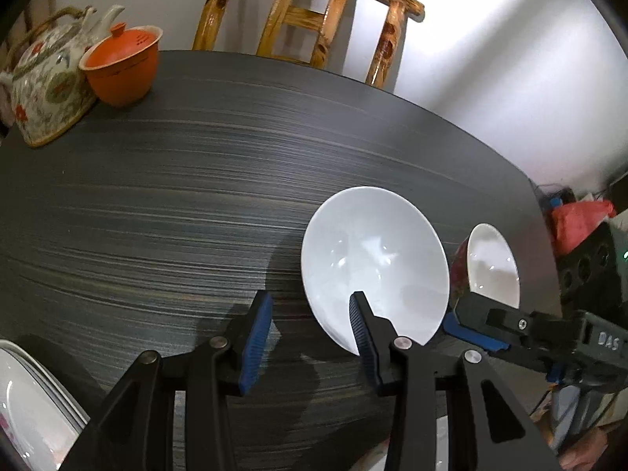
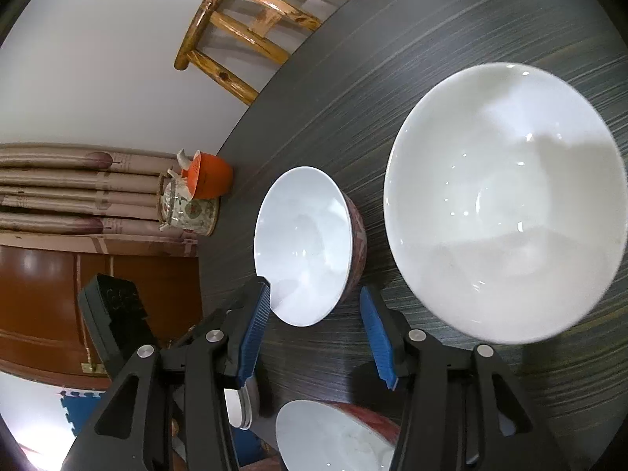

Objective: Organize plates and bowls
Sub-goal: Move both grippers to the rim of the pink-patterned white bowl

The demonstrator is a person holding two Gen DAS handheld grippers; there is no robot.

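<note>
A large white bowl (image 1: pixel 375 263) stands on the dark table (image 1: pixel 176 204); it also shows in the right wrist view (image 2: pixel 506 200). A smaller bowl, red-patterned outside and white inside (image 2: pixel 306 243), stands next to it and shows at the right in the left wrist view (image 1: pixel 490 263). My left gripper (image 1: pixel 310 325) is open, its right finger over the large bowl's near rim. My right gripper (image 2: pixel 314 314) is open, its fingers on either side of the small bowl's near rim. Another red-patterned bowl (image 2: pixel 333 435) lies below it. A stack of white plates (image 1: pixel 27 396) sits at the lower left.
A floral teapot (image 1: pixel 47 82) and an orange lidded cup (image 1: pixel 121 66) stand at the table's far left corner. A wooden chair (image 1: pixel 310 19) stands behind the table. Red bags and dark boxes (image 1: pixel 585 227) lie beyond the table's right edge.
</note>
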